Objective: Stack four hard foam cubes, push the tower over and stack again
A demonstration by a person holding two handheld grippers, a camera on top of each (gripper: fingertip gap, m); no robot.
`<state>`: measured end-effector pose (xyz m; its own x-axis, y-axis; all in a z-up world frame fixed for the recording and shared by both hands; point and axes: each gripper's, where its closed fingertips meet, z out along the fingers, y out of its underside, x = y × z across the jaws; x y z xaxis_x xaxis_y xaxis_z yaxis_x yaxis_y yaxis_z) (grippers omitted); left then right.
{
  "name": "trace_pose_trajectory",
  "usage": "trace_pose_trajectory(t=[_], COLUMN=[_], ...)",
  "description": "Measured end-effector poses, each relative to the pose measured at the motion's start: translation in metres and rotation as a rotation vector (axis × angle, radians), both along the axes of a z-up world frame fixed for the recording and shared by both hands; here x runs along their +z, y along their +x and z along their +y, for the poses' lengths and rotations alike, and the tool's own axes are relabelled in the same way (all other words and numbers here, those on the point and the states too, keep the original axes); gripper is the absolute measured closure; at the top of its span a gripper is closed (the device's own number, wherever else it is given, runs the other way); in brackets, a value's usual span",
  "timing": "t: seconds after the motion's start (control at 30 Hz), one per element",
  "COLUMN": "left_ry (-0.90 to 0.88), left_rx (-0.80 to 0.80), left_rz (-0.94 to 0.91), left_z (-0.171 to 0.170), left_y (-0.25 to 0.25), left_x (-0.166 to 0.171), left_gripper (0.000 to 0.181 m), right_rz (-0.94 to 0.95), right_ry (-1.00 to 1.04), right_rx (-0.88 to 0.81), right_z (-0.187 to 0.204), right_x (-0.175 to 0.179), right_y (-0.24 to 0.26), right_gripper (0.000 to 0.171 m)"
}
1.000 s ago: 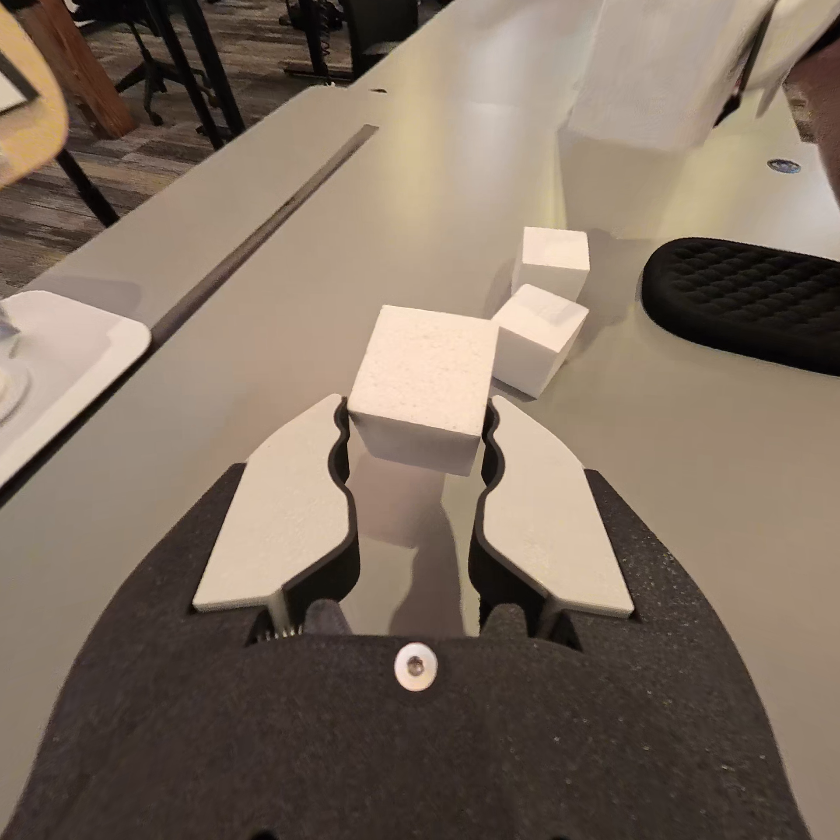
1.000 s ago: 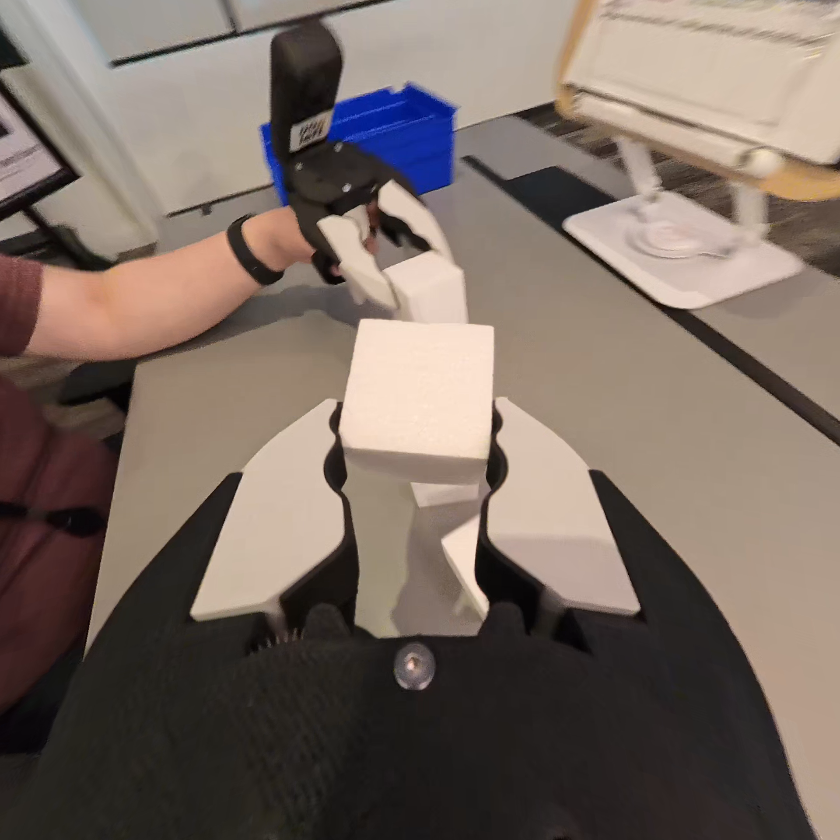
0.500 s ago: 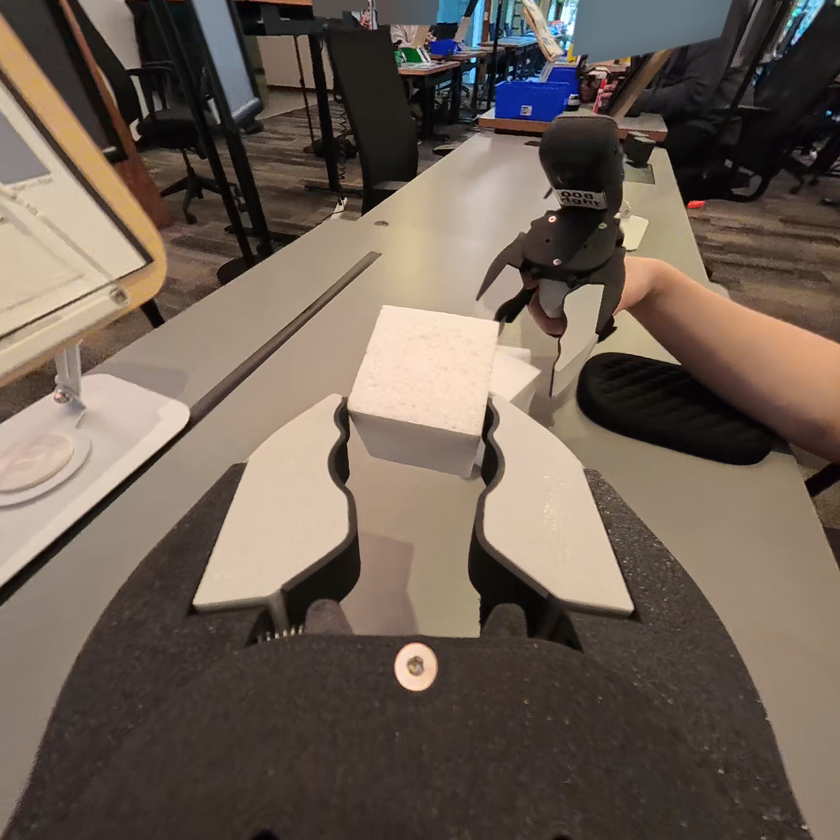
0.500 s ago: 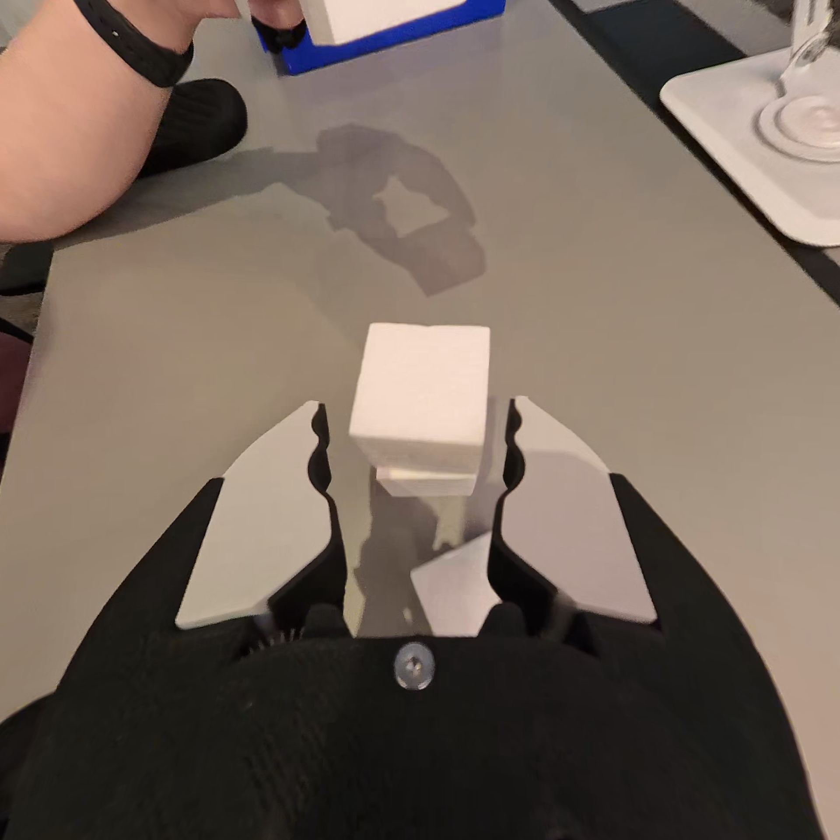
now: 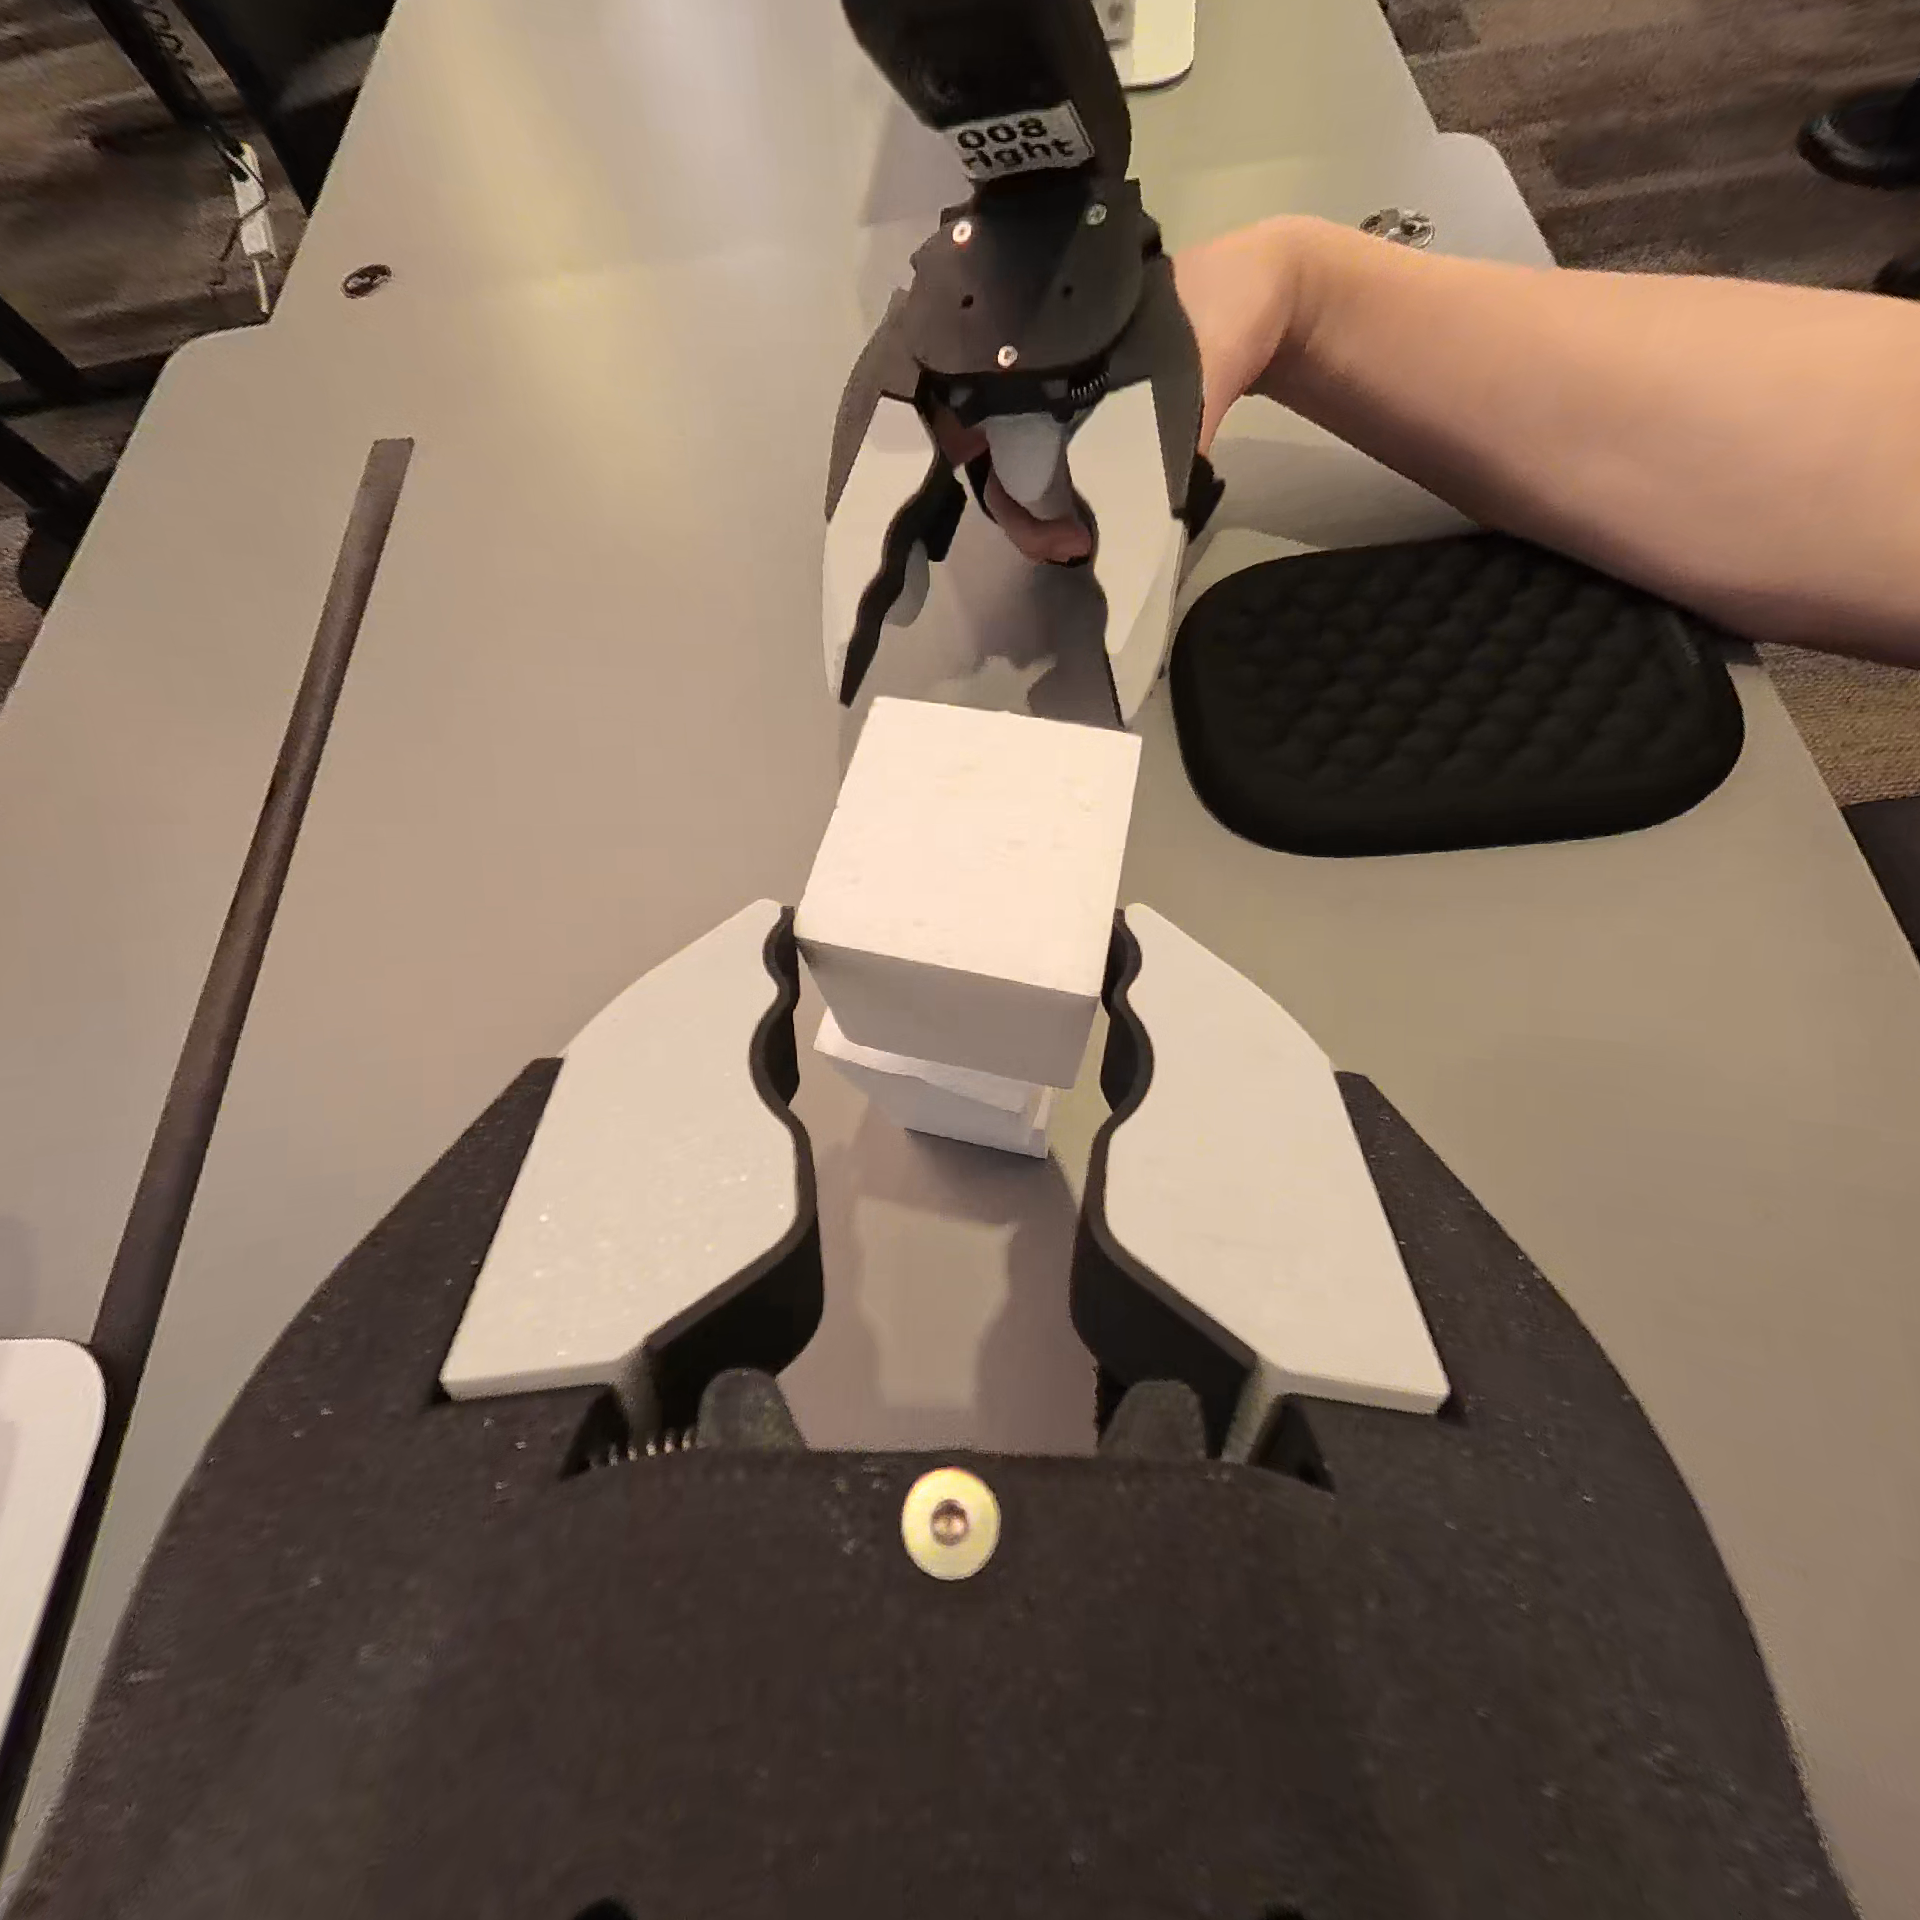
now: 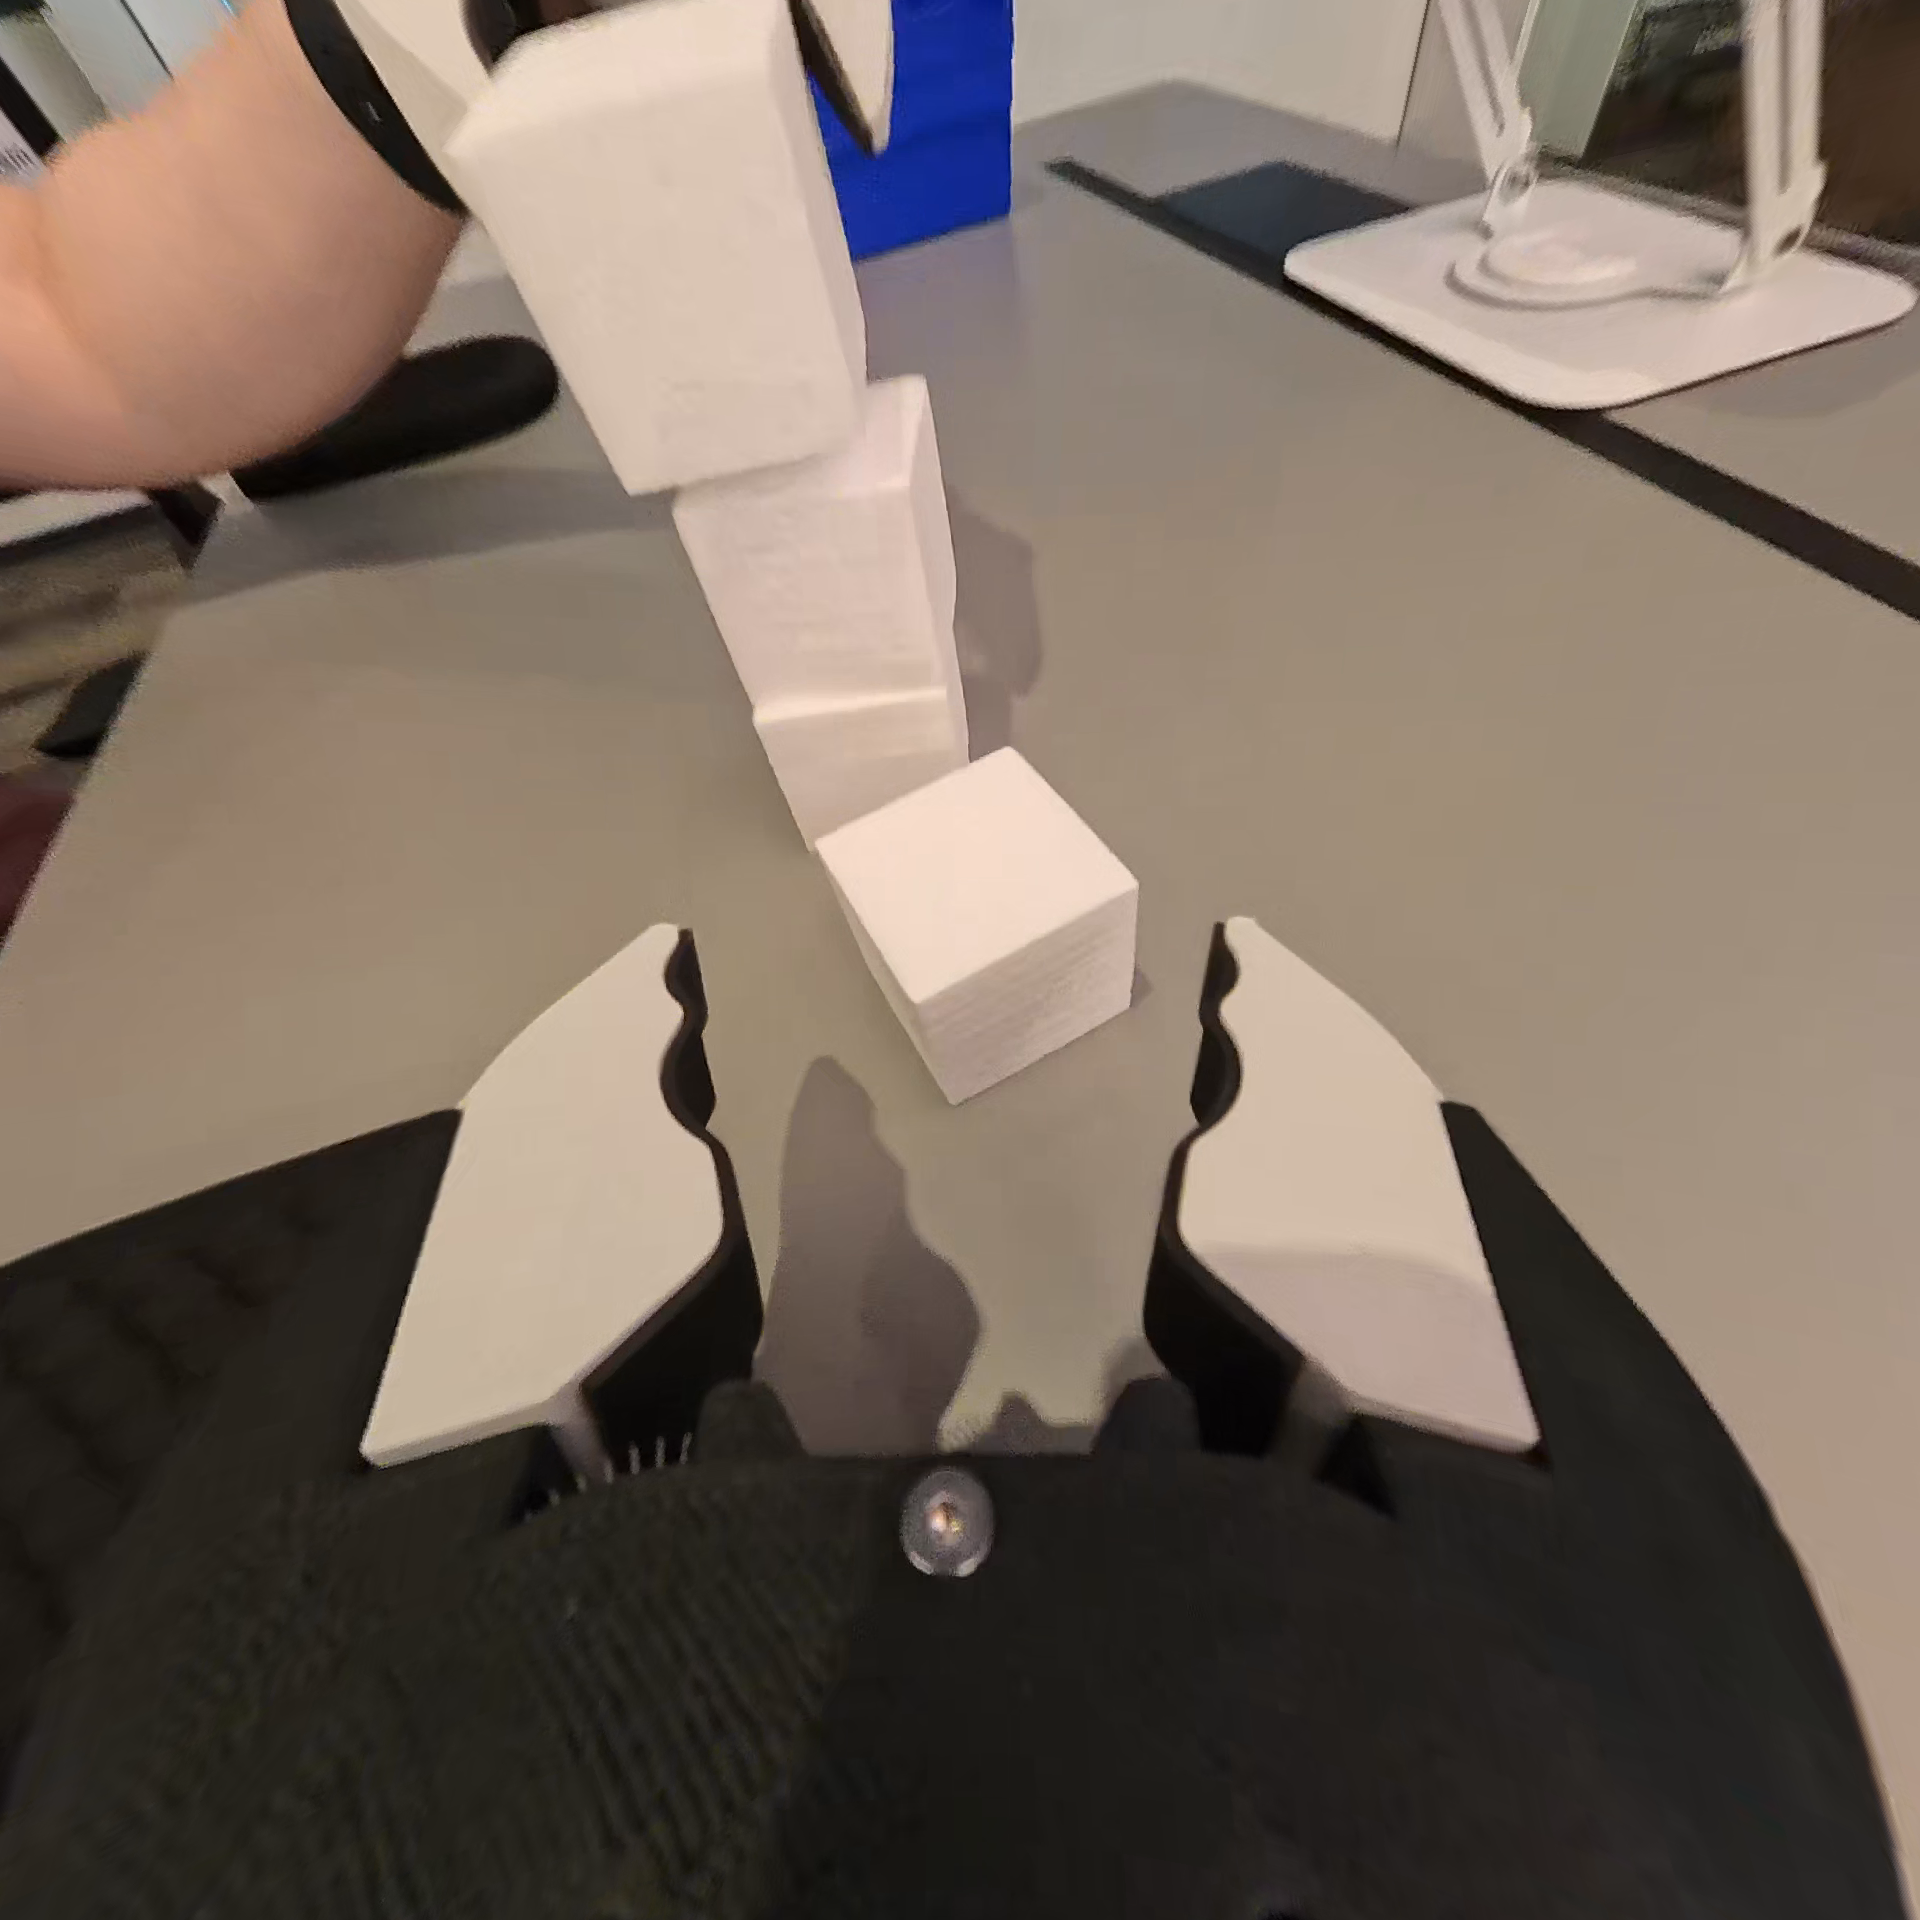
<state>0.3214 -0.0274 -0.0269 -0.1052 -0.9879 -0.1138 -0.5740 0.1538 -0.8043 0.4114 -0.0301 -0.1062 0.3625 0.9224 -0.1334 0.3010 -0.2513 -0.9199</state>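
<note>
We count four white foam cubes (image 6: 977,920) on the grey table (image 6: 1351,727): three in a column and one loose beside its base. We see two grippers, one black pad (image 5: 1455,691), one blue bin (image 6: 925,135) and one white stand (image 6: 1590,281) at the table's far edge.
</note>
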Motion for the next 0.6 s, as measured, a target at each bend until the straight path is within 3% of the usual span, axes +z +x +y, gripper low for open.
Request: trace_pose_trajectory(t=[0.17, 0.27, 0.43, 0.5, 0.6], left_ry=[-0.021, -0.061, -0.073, -0.070, 0.006], left_rx=[0.006, 0.027, 0.064, 0.098, 0.195], left_rz=[0.007, 0.015, -0.130, -0.196, -0.217], left_z=[0.004, 0.006, 0.002, 0.001, 0.011], left_y=[-0.002, -0.003, -0.016, -0.030, -0.064], left_x=[-0.011, -0.018, 0.008, 0.018, 0.019], left_gripper=[0.121, 0.093, 0.088, 0.091, 0.095], right_rz=[-0.112, -0.152, -0.214, -0.203, -0.125], right_ry=[0.020, 0.007, 0.024, 0.032, 0.046], right_rx=[0.032, 0.034, 0.059, 0.031, -0.073], right_z=[0.007, 0.011, 0.009, 0.011, 0.016], right_x=[-0.015, -0.025, -0.031, -0.024, 0.015], right_y=[-0.012, -0.016, -0.020, -0.015, -0.004], right_gripper=[0.078, 0.082, 0.107, 0.107, 0.107])
